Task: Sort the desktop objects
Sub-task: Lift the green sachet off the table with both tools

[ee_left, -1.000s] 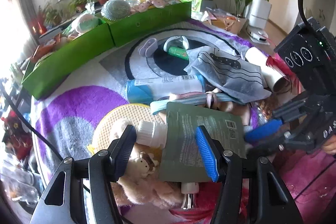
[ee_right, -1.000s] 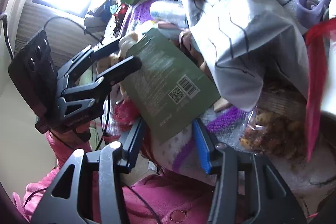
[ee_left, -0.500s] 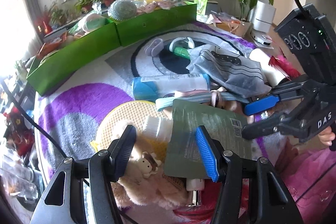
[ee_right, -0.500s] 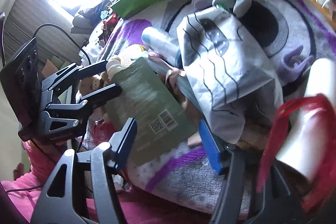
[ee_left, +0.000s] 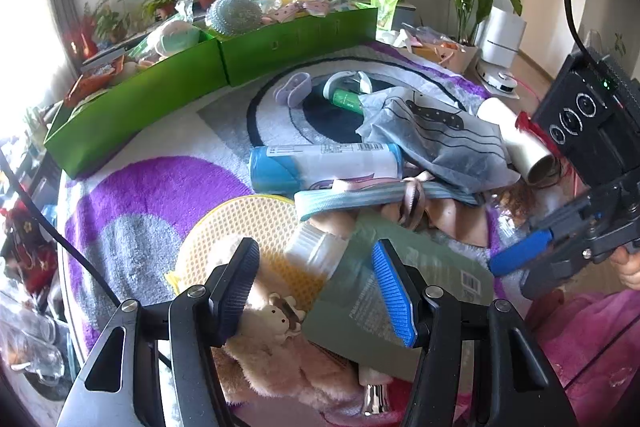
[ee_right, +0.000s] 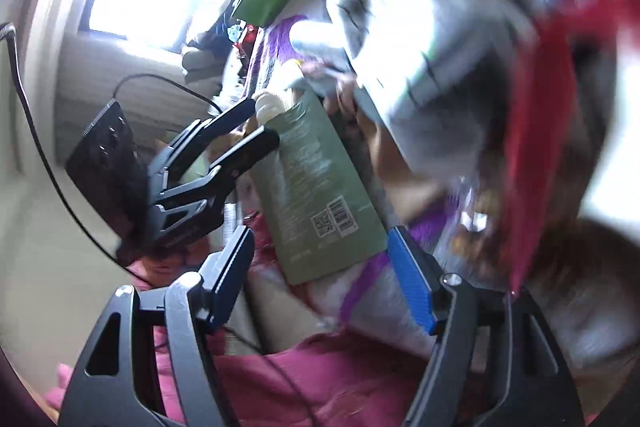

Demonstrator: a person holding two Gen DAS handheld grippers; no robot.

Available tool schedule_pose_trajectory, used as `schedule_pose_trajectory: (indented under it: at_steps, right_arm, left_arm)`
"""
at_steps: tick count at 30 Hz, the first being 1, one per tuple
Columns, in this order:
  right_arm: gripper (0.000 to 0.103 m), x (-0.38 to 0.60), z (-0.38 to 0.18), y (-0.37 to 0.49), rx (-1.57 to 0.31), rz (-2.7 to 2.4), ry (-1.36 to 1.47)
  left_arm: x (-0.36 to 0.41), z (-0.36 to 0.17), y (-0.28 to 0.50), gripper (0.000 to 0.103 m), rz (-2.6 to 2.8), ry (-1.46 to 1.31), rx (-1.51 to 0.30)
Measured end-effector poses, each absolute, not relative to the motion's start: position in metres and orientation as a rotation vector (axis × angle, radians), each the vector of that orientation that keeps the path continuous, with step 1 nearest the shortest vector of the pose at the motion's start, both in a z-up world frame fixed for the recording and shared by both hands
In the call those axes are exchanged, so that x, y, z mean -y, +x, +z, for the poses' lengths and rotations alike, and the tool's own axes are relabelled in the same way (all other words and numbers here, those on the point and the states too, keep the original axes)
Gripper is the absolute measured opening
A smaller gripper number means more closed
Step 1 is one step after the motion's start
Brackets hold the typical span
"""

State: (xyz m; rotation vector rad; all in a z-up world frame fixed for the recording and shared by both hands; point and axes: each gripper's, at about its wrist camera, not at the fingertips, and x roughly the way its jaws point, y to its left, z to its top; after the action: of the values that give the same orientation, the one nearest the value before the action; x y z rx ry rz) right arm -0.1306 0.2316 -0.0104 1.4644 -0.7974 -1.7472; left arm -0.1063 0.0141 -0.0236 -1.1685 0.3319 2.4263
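A dark green pouch (ee_left: pixel 424 279) with a white cap (ee_left: pixel 316 255) lies tilted on the pile at the near edge of the rug. My left gripper (ee_left: pixel 314 291) is open: the cap sits loose between its pads, and the blue pad (ee_left: pixel 392 295) hangs over the pouch. My right gripper (ee_left: pixel 516 271) comes in from the right, just off the pouch's barcode corner. In the right wrist view its jaws (ee_right: pixel 320 267) are opening, with the pouch's lower end (ee_right: pixel 320 195) between the pads and unpressed. The left gripper (ee_right: pixel 262 123) shows there at the cap.
A plush toy (ee_left: pixel 272 327) and yellow mat (ee_left: pixel 248 223) lie under the left fingers. Beyond are a striped band (ee_left: pixel 372 195), blue-white roll (ee_left: pixel 324 163), grey patterned bag (ee_left: pixel 436 139) and white tube (ee_left: pixel 516 143). Two full green boxes (ee_left: pixel 140 103) line the far edge.
The right gripper's jaws have spread wider and it has swung and rolled; its view is now blurred. The pouch has sunk from nearly upright to lying tilted on the pile. The left gripper has stayed put.
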Motion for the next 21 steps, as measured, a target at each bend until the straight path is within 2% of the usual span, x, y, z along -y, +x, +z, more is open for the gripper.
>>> schedule_pose_trajectory:
  at_steps: [5, 8, 11, 17, 21]
  right_arm:
    - [0.069, -0.232, -0.013, -0.125, 0.892, -1.756, 1.466]
    - [0.058, -0.228, -0.006, -0.12, 0.782, -1.805, 1.521]
    - [0.06, -0.213, 0.002, -0.115, 0.694, -1.797, 1.581]
    - [0.06, -0.189, -0.003, -0.102, 0.743, -1.618, 1.652]
    - [0.055, -0.19, -0.018, -0.114, 0.911, -1.596, 1.669]
  left_arm:
    - [-0.015, -0.024, -0.107, 0.059, 2.423, -1.167, -0.328]
    - [-0.014, -0.025, -0.107, 0.059, 2.42, -1.164, -0.326]
    - [-0.016, -0.025, -0.107, 0.059, 2.421, -1.159, -0.329]
    - [-0.02, -0.026, -0.107, 0.059, 2.397, -1.152, -0.35]
    - [-0.019, -0.024, -0.101, 0.059, 2.382, -1.15, -0.355]
